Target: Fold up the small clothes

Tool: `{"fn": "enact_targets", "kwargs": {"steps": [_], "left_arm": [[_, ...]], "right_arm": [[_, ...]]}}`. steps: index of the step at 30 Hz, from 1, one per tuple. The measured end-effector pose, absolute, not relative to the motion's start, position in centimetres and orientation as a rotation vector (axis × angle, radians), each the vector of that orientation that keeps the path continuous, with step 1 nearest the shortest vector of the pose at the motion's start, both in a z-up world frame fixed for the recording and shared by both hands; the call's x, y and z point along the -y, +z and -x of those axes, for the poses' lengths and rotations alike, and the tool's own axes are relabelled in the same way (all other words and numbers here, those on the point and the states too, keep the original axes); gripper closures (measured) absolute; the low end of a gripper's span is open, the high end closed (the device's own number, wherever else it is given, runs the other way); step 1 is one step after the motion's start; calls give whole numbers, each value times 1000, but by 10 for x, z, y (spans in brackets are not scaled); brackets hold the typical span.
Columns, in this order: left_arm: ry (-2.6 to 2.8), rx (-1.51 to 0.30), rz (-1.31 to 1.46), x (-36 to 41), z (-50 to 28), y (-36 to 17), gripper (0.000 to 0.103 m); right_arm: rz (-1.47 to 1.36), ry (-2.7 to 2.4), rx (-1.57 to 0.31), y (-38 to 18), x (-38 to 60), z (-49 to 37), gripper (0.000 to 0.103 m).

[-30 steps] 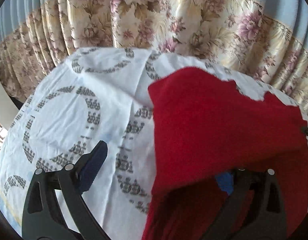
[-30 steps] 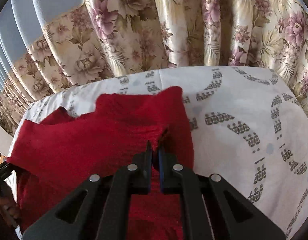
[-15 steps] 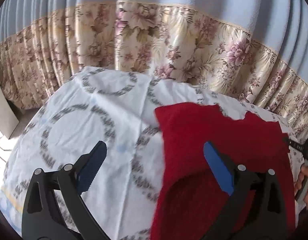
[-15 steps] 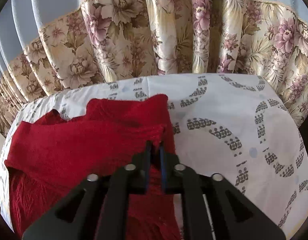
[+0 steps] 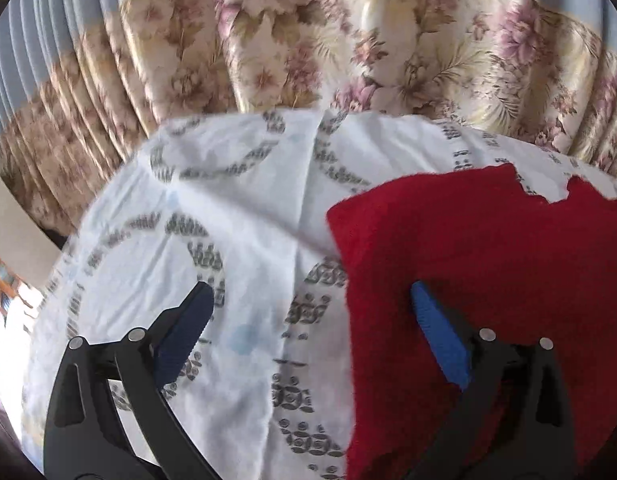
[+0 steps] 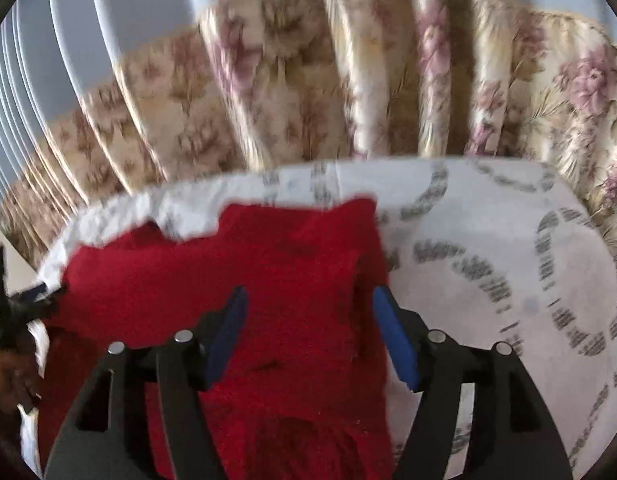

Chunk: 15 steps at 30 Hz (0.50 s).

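A red knitted garment (image 5: 488, 264) lies folded on a white patterned sheet (image 5: 228, 220); it also shows in the right wrist view (image 6: 292, 280). My left gripper (image 5: 308, 300) is open and empty over the garment's left edge, one finger over the sheet, the other over the red cloth. My right gripper (image 6: 308, 300) is open and empty just above the garment's right part. The near end of the garment is hidden behind the fingers.
Flowered curtains (image 5: 348, 40) hang right behind the far edge of the sheet-covered surface (image 6: 508, 240). The person's other hand and the left gripper (image 6: 12, 320) show at the left edge of the right wrist view.
My right gripper has opened and let go of the red garment, which now lies flat. My left gripper stayed open and dipped back down closer to the cloth.
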<state>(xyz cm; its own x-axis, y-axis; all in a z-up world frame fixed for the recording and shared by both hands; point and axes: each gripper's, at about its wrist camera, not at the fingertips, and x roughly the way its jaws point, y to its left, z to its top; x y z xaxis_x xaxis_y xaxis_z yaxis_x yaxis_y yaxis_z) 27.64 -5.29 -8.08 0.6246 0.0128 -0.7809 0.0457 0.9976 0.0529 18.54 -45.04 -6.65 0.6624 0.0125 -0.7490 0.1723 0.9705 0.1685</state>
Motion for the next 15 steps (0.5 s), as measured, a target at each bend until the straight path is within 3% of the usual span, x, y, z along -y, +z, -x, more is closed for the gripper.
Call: {"fn": "enact_targets", "kwargs": {"steps": [5, 15], "left_arm": [[-44, -877, -87, 49, -272, -84, 5], [-55, -793, -38, 42, -196, -44, 7]], "right_arm": [[-246, -150, -906, -91, 452, -186, 37], [-223, -71, -818, -50, 446, -101, 31]]}}
